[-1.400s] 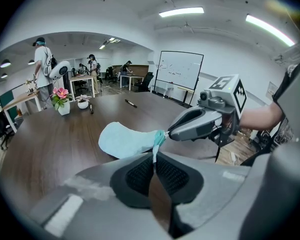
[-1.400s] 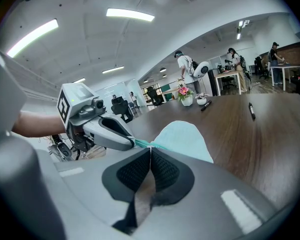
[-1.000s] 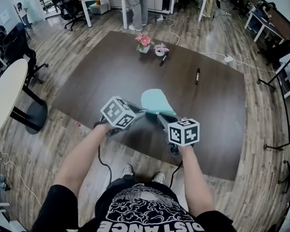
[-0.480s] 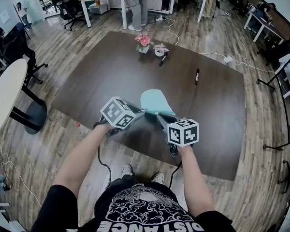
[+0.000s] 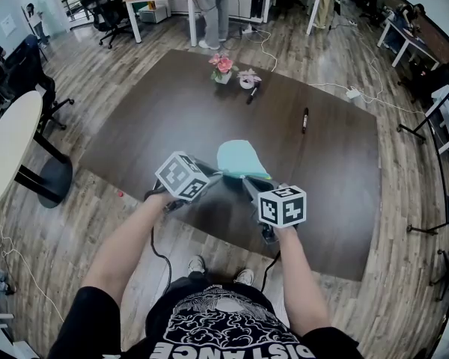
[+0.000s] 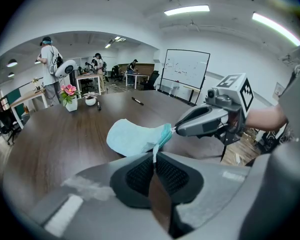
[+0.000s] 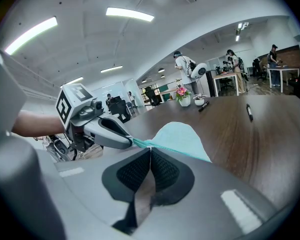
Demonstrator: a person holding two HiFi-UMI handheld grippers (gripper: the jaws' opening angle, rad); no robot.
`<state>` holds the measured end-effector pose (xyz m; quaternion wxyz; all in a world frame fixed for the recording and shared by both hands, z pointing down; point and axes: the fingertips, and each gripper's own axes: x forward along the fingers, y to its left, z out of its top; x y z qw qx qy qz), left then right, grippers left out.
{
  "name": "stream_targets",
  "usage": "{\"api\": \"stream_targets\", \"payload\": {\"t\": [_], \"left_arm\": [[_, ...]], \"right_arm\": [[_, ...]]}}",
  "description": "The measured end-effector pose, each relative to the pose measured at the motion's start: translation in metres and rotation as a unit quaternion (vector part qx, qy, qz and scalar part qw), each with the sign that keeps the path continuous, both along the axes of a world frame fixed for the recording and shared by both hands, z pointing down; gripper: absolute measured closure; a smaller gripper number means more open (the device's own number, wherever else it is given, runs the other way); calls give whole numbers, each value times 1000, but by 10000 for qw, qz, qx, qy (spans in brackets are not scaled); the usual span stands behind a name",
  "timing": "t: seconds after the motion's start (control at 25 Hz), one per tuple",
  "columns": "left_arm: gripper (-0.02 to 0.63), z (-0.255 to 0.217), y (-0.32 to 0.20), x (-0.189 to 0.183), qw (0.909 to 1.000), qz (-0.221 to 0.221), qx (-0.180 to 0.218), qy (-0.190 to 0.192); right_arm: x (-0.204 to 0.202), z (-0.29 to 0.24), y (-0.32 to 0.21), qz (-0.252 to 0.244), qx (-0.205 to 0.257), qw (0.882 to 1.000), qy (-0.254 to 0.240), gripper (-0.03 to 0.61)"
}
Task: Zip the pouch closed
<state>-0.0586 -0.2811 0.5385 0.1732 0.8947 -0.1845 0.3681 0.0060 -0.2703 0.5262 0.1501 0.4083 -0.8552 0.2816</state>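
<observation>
Looking down in the head view, the pouch [image 5: 242, 158], pale teal, hangs between the two grippers over the near part of the table [image 5: 165, 118]. The left gripper [image 5: 221, 173] reaches in from the left and the right gripper [image 5: 248, 182] from the right. Their tips meet the pouch's near edge close together. Farther off on the table stand flowers [image 5: 223, 65], with a pen [image 5: 305, 117] well apart to the right. A person [image 5: 213, 10] stands by a desk beyond the table.

In the left gripper view, the left gripper [image 6: 154, 159] has its jaws clenched on a thin pale strip of the pouch [image 6: 132, 138] that runs down from the pouch's edge into the seam between the pads. The pouch spreads away from the jaws toward the table [image 6: 50, 139]. Whether its far end touches the wood I cannot tell. The right gripper [image 6: 176, 129] comes in from the right, its tip pinched on the ribbed teal zip [image 6: 164, 135] at the pouch's corner. The flowers [image 6: 68, 91] and the pen [image 6: 137, 101] lie beyond, and a whiteboard [image 6: 185, 69] stands at the back.

In the right gripper view, the right gripper [image 7: 149, 153] has its pads pressed together, with the edge of the pouch [image 7: 182, 135] right at their tips. The left gripper [image 7: 132, 142] enters from the left, its tip clamped on the same teal edge just beside. The pouch fans out past both tips over the table [image 7: 250, 144]. The pen [image 7: 249, 111] lies farther right and the flowers [image 7: 181, 93] stand behind.
</observation>
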Motion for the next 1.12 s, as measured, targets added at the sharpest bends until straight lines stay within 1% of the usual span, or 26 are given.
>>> {"api": "stream_targets", "payload": {"t": [0.4,0.76,1.12], "left_arm": [[592,8,-12,-24,9987,-491,-82,-105],[592,4,-14,-32,9979,-636,-5,-132],[592,12,-16,-41,9971,-737,-28,-182]], "right_arm": [[10,3,-3,139,-70,9999,0,572],[11,2,-1,144,-98,9998,25,572],[7,2,-1,103,-105,9999,17,572]]}}
